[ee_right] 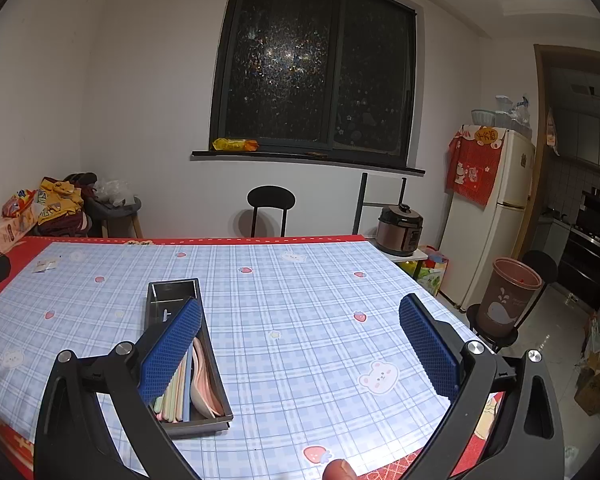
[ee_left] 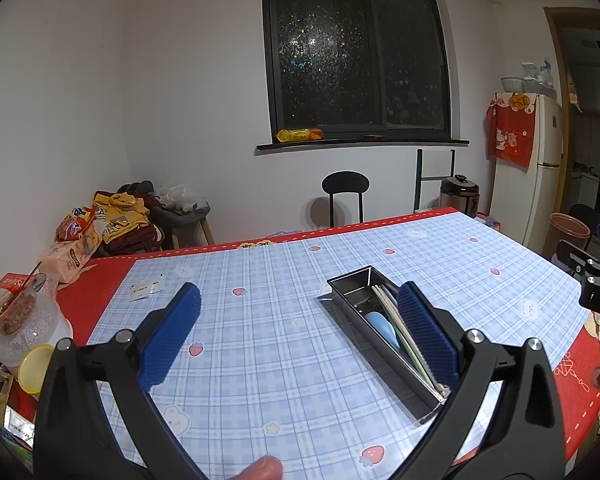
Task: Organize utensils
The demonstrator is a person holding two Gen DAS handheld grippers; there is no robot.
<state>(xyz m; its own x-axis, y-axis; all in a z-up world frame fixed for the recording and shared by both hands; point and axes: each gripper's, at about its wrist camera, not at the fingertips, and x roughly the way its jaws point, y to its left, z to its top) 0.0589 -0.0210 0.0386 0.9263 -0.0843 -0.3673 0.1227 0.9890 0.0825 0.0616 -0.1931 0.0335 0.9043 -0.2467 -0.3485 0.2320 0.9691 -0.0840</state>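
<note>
— What have you got in each hand?

— Nothing; my left gripper (ee_left: 300, 332) hangs above the surface (ee_left: 260, 344) with its blue fingers (ee_left: 170, 336) spread wide and only checked cloth between them; my right gripper (ee_right: 300, 344) is the same, splayed apart and empty.

— And the utensils?

— In the metal tray (ee_right: 156, 300), a long narrow box lying on the cloth; it sits between my two hands, under my left gripper's right-hand finger and under my right gripper's left-hand finger; whether either pad touches the tray I cannot tell.

— What is inside it?

— From the left wrist I make out pale chopsticks (ee_left: 395, 322) lying lengthwise and a light blue spoon (ee_left: 381, 326) beside them; the blue pad covers their near ends; from the right wrist I see a pink spoon (ee_right: 206, 384) and a bundle of pastel sticks, their far ends hidden behind my finger; the far end of the tray looks bare, though a small dark shape there is too dim to name.

— Anything else near?

— A slip of white paper (ee_left: 146, 289) at the far left of the cloth, well apart from the tray; jars and packets crowd the left edge, cut off by the frame; a thumb tip (ee_left: 260, 470) pokes in at the bottom.
</note>
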